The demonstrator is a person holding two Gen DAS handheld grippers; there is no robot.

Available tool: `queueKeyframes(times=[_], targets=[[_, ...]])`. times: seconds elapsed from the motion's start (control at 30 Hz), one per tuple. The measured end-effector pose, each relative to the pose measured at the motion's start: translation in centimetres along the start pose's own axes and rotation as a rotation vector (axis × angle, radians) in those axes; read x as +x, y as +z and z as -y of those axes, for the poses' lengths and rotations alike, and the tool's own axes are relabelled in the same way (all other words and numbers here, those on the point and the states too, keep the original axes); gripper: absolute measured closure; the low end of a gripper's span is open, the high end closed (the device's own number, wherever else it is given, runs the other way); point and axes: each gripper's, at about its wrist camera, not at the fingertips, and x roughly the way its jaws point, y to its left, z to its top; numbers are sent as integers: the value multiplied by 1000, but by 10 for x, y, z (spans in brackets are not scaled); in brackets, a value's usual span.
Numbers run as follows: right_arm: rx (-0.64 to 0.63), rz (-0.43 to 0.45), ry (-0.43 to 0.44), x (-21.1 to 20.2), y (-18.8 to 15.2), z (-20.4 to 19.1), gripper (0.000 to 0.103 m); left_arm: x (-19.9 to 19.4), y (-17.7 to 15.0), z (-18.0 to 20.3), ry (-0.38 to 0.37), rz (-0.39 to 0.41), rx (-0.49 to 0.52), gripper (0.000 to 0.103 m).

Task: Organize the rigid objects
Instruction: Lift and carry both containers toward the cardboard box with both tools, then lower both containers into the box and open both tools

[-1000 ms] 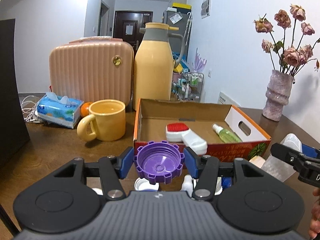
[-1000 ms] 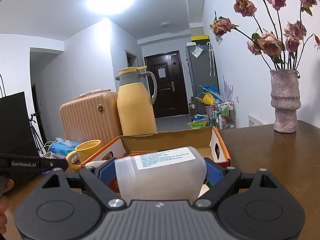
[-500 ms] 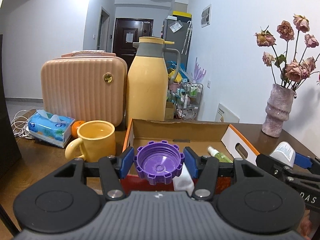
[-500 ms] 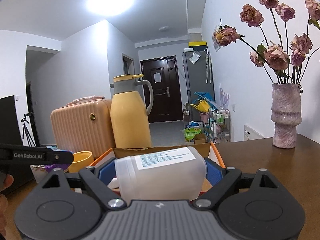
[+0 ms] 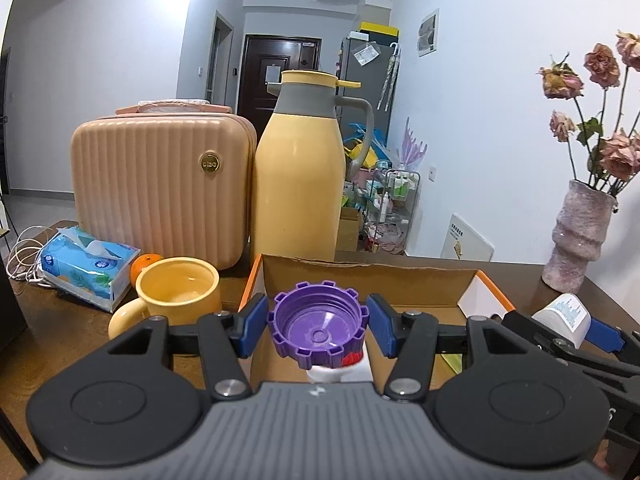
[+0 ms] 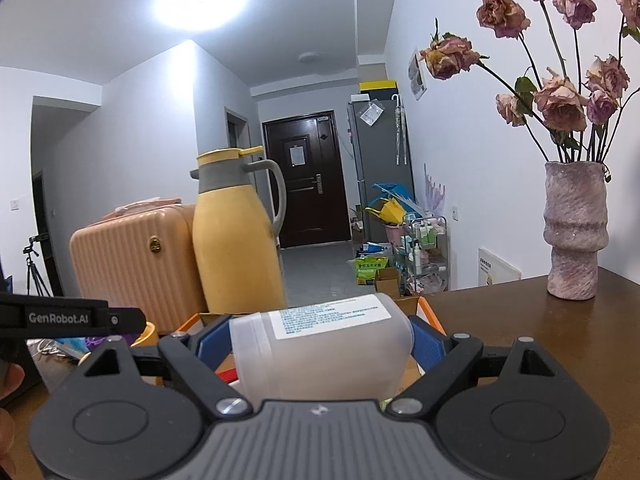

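Two grippers are held above the near edge of a cardboard box (image 5: 372, 276). A purple cap (image 5: 318, 326) is clamped between the blue pads of the left gripper (image 5: 317, 330), its hollow side turned toward the camera. A translucent white bottle (image 6: 322, 350) with a printed label is gripped lying sideways in the wide-set right gripper (image 6: 320, 350), just right of the cap.
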Motion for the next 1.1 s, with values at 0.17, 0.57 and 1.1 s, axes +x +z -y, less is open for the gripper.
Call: queueKeyframes(times=[0.17,0.57,1.1], targets=[[5,-11,-14,20,4,2,13,21,5,2,15,-13,1,48],[-6,-63,-50,62,3,3,13,67,8,9,51,-67,32,48],[-83,-139,-111,89,0,5,0,97,9,5,76,-115,63,1]])
